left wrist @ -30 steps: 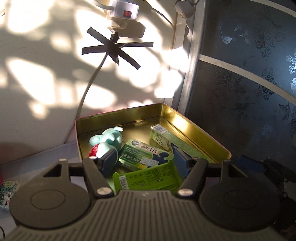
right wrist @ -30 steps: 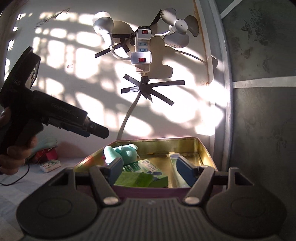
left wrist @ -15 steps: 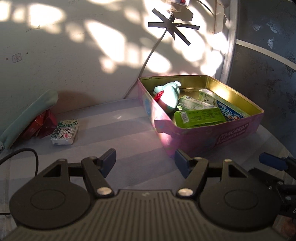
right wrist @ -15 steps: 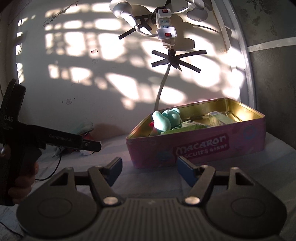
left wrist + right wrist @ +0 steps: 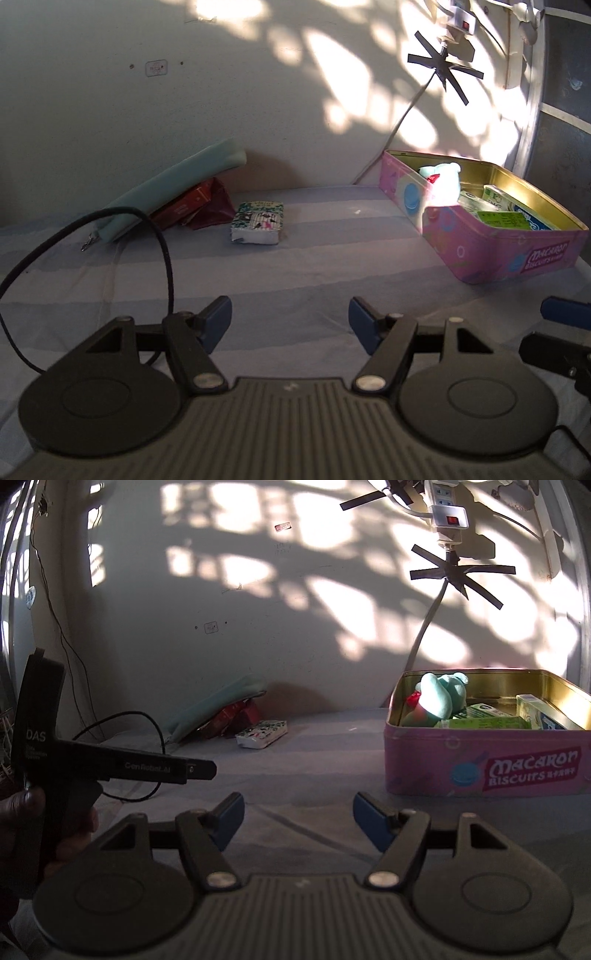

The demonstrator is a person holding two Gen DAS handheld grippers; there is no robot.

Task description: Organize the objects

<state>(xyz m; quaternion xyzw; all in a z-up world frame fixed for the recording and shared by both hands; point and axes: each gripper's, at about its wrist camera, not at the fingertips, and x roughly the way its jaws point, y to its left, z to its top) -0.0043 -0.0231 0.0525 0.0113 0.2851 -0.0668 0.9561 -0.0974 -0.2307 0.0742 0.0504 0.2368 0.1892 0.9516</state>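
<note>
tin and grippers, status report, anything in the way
Left gripper open, empty. Right gripper open, empty. Tin holds plush and boxes; tissue pack and pouch left out on the bed. Black cable loops near the pack.

On the long pink side of the biscuit tin [image 5: 487, 764] I read "Macaron" in white letters on a red banner, with "BISCUITS" beneath it; the small characters after that word are too fine to make out. The same banner shows on the tin in my left view, too small to read surely. Left of the tin, my left gripper [image 5: 199, 770] carries "DAS" on its upright body and "GenRobot.AI" along its arm. The boxes inside the tin bear print I cannot read.
</note>
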